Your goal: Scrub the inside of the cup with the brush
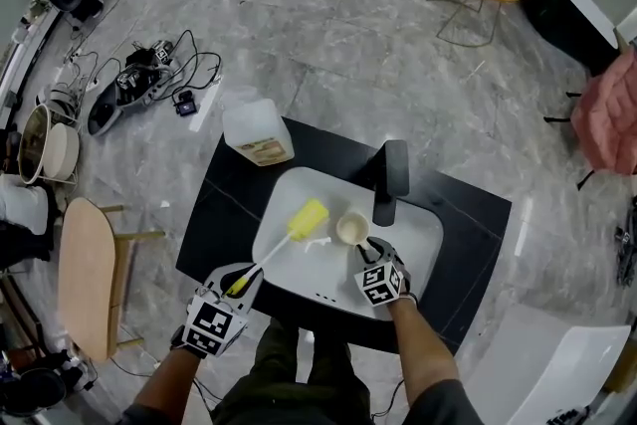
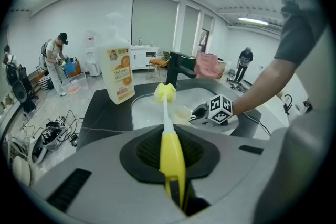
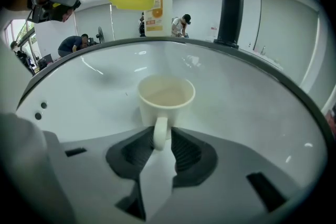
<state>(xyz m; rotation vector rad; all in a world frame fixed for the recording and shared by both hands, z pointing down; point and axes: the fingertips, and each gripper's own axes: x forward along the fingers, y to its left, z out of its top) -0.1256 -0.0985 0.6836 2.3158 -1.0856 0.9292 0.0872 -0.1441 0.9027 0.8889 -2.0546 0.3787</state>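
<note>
The right gripper has its jaws drawn in on the handle of the cream cup, which stands upright on the white sink floor. The left gripper clamps the yellow brush by its handle, with the head over the basin, near the cup, not touching.

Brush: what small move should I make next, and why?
Probably swing the brush head over the cup and lower it inside. The left claw grips the brush's yellow handle. The right claw looks pinched on the cup's handle, steadying it upright in the sink. The head is beside the cup, not yet in it.
</note>
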